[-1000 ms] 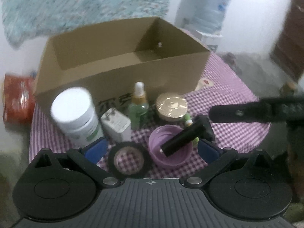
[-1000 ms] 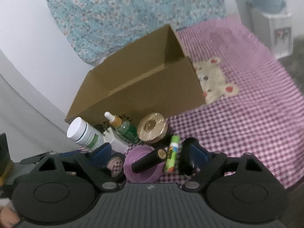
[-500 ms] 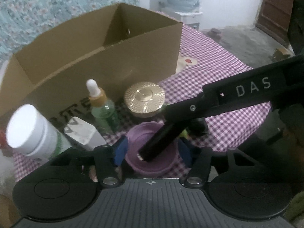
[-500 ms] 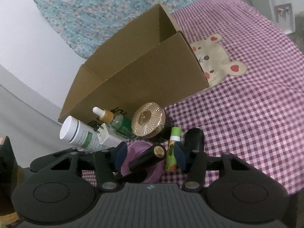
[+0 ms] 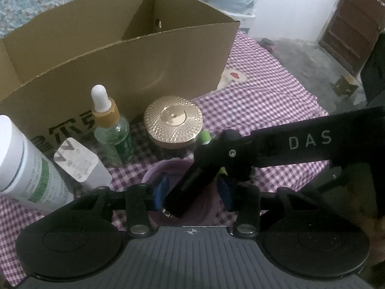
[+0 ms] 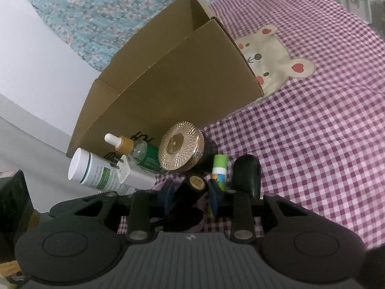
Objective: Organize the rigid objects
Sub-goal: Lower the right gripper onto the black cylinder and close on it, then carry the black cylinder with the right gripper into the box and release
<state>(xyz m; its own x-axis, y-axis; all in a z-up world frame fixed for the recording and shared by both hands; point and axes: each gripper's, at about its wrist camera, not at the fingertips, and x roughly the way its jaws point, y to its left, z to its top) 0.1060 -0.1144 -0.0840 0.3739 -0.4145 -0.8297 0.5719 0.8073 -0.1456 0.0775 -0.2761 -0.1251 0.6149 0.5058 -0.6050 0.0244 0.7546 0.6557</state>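
A black tube [image 5: 190, 187] with a gold end [image 6: 196, 183] lies slanted in a purple bowl [image 5: 168, 168] in front of an open cardboard box [image 5: 115, 55]. My right gripper [image 6: 190, 192] is shut on the black tube near its gold end. My left gripper [image 5: 192, 190] has narrowed around the purple bowl and the tube's lower end; whether it grips is unclear. The right gripper's black body crosses the left wrist view [image 5: 288, 147].
A white bottle [image 5: 26, 168], a white charger [image 5: 79, 166], a green dropper bottle [image 5: 110, 134], a gold-lidded jar [image 5: 174, 122], a green stick [image 6: 219, 168] and a black cylinder [image 6: 247, 175] stand on the purple checked cloth [image 6: 312, 132].
Both grippers have moved in toward the bowl and narrowed. The right gripper has closed onto the black tube. The tape roll has left the left wrist view.
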